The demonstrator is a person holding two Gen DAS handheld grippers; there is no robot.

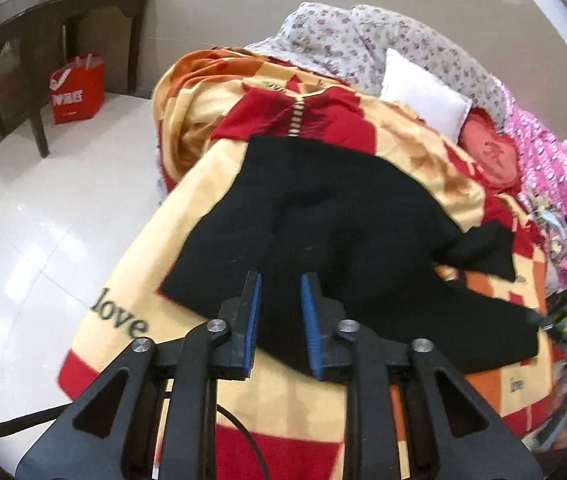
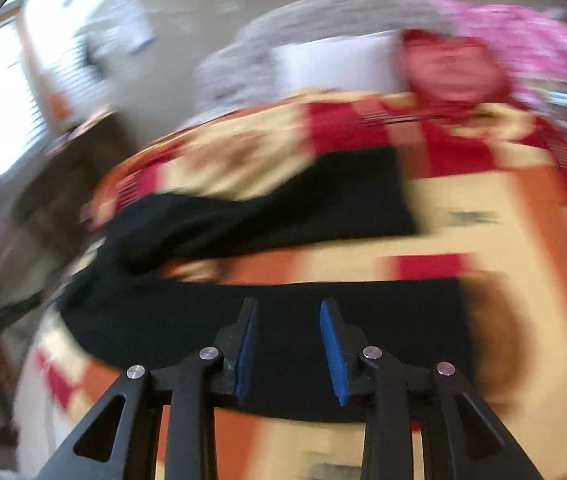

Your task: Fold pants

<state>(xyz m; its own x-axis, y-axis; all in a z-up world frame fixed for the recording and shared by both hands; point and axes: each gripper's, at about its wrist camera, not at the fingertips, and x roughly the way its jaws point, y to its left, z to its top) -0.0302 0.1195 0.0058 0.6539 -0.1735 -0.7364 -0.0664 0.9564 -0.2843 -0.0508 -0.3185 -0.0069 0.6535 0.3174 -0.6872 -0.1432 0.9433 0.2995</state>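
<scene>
Black pants (image 1: 335, 216) lie spread on a red, orange and cream blanket (image 1: 131, 304) on the bed. My left gripper (image 1: 281, 280) is open and empty, just above the pants' near edge. In the blurred right wrist view the pants (image 2: 243, 216) show as two black bands, one leg far and one near. My right gripper (image 2: 289, 306) is open and empty over the near band. The other gripper shows at the right edge of the left wrist view (image 1: 563, 340), blurred.
A white pillow (image 1: 423, 92), a red heart cushion (image 1: 491, 156), a floral quilt (image 1: 363, 40) and pink bedding (image 1: 555, 184) sit at the bed's far end. A dark wooden table (image 1: 63, 24) and a red bag (image 1: 77, 88) stand on the tiled floor at left.
</scene>
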